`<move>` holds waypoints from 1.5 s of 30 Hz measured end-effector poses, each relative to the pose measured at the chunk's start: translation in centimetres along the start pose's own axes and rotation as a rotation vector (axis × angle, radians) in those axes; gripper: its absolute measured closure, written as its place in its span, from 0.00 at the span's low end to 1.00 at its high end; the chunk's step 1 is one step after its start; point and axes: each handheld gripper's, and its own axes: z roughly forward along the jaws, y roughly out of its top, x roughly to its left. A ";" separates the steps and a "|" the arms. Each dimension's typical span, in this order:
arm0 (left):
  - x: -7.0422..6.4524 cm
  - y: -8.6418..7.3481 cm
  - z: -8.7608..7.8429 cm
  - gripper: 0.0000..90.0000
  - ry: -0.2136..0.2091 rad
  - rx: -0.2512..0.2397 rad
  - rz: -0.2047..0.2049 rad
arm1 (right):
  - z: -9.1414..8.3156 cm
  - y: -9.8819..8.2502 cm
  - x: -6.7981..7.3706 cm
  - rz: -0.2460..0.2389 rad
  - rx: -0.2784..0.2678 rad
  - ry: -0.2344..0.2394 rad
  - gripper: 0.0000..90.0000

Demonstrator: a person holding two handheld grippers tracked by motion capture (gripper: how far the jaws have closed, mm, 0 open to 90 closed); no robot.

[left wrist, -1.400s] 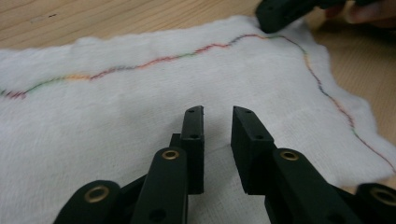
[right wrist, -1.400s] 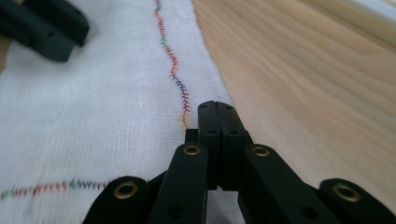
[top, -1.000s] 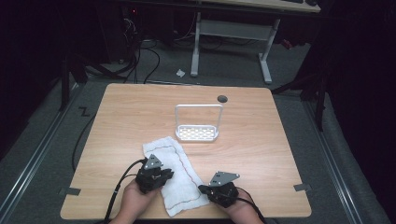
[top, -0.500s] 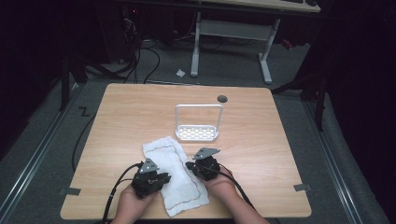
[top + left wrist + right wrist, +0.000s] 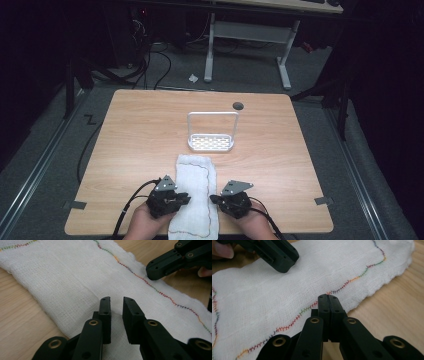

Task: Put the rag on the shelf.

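A white cloth (image 5: 196,192) with a multicoloured stitched hem lay folded into a long strip on the near middle of the bench (image 5: 130,135), its length running from the near edge toward the far side, its near end reaching the bench's near edge. The left gripper (image 5: 116,302) stood over the strip's left portion with its jaws released, a narrow gap between them and no fabric caught; whether the tips touched the weave could not be determined. The right gripper (image 5: 328,298) was set at the strip's right edge with its jaws clenched together over the stitched hem (image 5: 294,317); whether a layer of fabric was pinched between them could not be told. In the high view the left gripper (image 5: 175,197) and right gripper (image 5: 220,200) flanked the cloth on either side near its near end. A white wire rack (image 5: 211,134) stood just beyond the cloth's far end, apart from it. Judged from this layout, the step in hand was the folding of the cloth, a lengthwise fold being complete. The next move would call for each gripper to seize a near corner and carry it toward the far end, layers kept aligned.
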 end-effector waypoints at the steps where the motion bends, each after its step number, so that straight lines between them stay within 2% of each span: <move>1: -0.1 0.1 0.2 0.85 -0.013 0.001 -0.002 | -0.2 -0.2 0.0 0.002 -0.002 0.000 1.00; 3: -0.1 0.5 0.2 0.85 -0.014 -0.005 0.004 | -0.7 -0.3 -0.3 0.024 -0.018 -0.010 0.96; 4: 0.0 0.8 0.1 0.85 0.001 -0.022 0.009 | -0.7 -0.2 -0.6 0.039 -0.032 -0.018 0.94; 6: 0.4 1.1 -0.1 0.84 0.020 -0.055 -0.004 | -0.7 0.4 -1.6 0.062 -0.053 -0.029 0.91; 8: 1.0 1.2 0.1 0.83 0.058 -0.050 -0.015 | -0.3 1.1 -2.5 0.086 -0.069 -0.045 0.89; 10: 1.4 1.0 0.4 0.83 0.088 -0.046 -0.021 | 0.3 1.9 -3.4 0.095 -0.073 -0.075 0.89; 13: 1.3 1.0 0.7 0.85 0.089 -0.049 -0.027 | 1.6 2.7 -4.6 0.101 -0.052 -0.104 0.95; 15: 1.0 1.0 0.9 0.86 0.082 -0.046 -0.022 | 2.3 2.7 -4.9 0.095 -0.026 -0.114 0.98; 17: 0.5 1.0 1.1 0.87 0.059 -0.041 -0.012 | 2.2 2.6 -4.9 0.089 -0.023 -0.111 0.98; 20: -0.5 0.9 1.5 0.87 0.012 -0.031 0.007 | 1.1 1.9 -4.4 0.057 0.008 -0.123 0.98; 22: -1.2 1.0 1.9 0.85 -0.029 -0.023 0.017 | -0.3 0.6 -4.1 0.041 0.013 -0.128 0.98; 23: -1.5 1.0 2.0 0.85 -0.042 -0.019 0.026 | -0.3 0.6 -4.1 0.041 0.013 -0.128 0.98; 25: -1.6 1.3 2.0 0.83 -0.038 -0.020 0.047 | -1.0 -0.1 -4.2 0.054 -0.001 -0.125 0.95; 27: -0.9 1.6 1.4 0.80 -0.013 -0.060 0.037 | -1.4 -0.6 -4.5 0.088 -0.036 -0.103 0.92; 29: 0.5 2.1 0.8 0.76 0.038 -0.103 0.009 | -1.7 -0.7 -4.9 0.104 -0.056 -0.113 0.90; 30: 1.2 2.3 0.6 0.73 0.071 -0.127 -0.009 | -1.8 -0.7 -5.1 0.106 -0.067 -0.122 0.89; 32: 2.9 2.8 0.5 0.69 0.117 -0.167 -0.077 | -2.0 -0.7 -5.5 0.119 -0.077 -0.131 0.88; 33: 3.6 3.0 0.7 0.67 0.138 -0.176 -0.096 | -2.0 -0.7 -5.7 0.127 -0.081 -0.132 0.88; 35: 4.5 3.7 1.4 0.64 0.186 -0.178 -0.097 | -2.2 -0.8 -5.9 0.139 -0.093 -0.129 0.87; 38: 5.2 4.2 2.1 0.61 0.195 -0.189 -0.148 | -2.4 -0.9 -5.9 0.137 -0.096 -0.132 0.86; 42: 5.3 4.9 3.4 0.60 0.186 -0.154 -0.131 | -2.3 -0.9 -5.9 0.139 -0.096 -0.132 0.84; 44: 5.4 5.0 3.8 0.61 0.175 -0.138 -0.145 | -2.2 -0.9 -5.9 0.143 -0.097 -0.133 0.81; 45: 5.4 5.0 4.0 0.62 0.187 -0.133 -0.155 | -2.1 -0.9 -5.9 0.145 -0.098 -0.131 0.78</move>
